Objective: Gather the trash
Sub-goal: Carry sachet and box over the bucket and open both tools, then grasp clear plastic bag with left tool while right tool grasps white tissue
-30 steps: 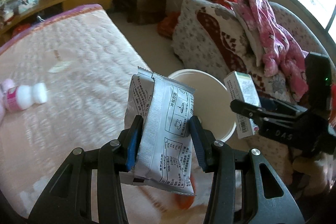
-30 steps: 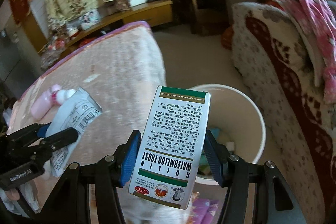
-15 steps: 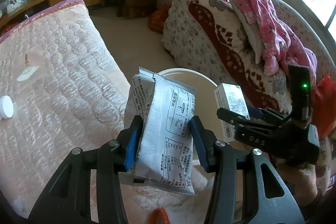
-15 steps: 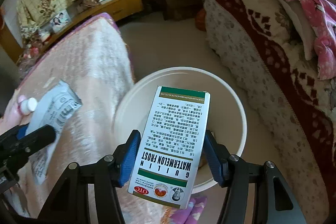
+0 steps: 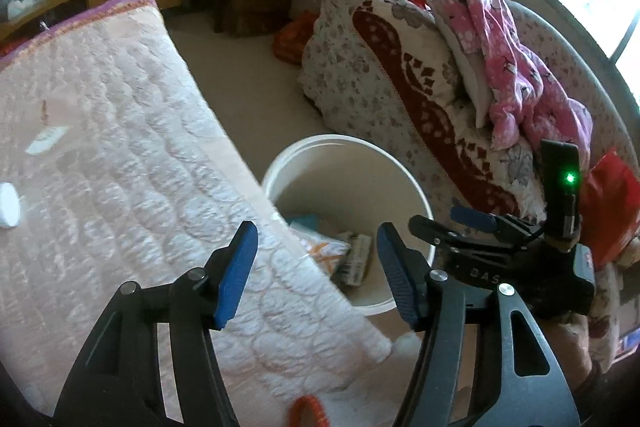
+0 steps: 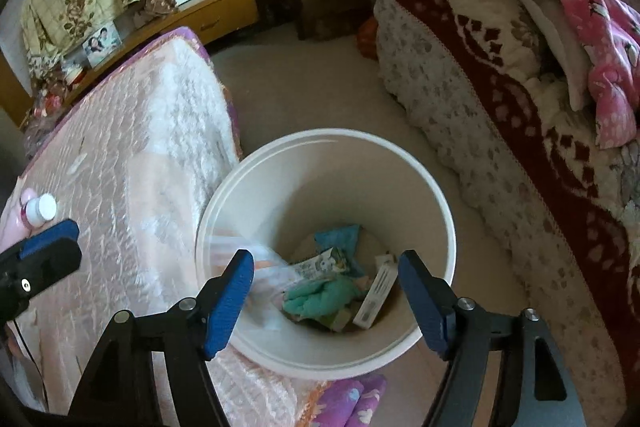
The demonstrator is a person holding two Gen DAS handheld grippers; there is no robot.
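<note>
A white round bin [image 6: 404,163] stands on the floor between the bed and the sofa; it also shows in the left wrist view [image 5: 340,143]. Inside lie the white medicine box [image 6: 376,293], a blurred silvery packet [image 6: 264,267], a teal wrapper and other trash. My right gripper [image 6: 326,299] is open and empty right above the bin. My left gripper [image 5: 316,267] is open and empty over the bed edge beside the bin. A pink bottle with a white cap [image 6: 38,209] lies on the bed.
The pink quilted bed [image 5: 100,147] fills the left. A flowered sofa [image 6: 500,87] with pink clothes [image 5: 508,67] is on the right. A small white scrap [image 5: 44,143] lies on the bed. Wooden furniture stands at the back.
Both grippers opened. The silvery packet left my left gripper and the medicine box left my right gripper; both now are in the bin. Both grippers moved closer over the bin.
</note>
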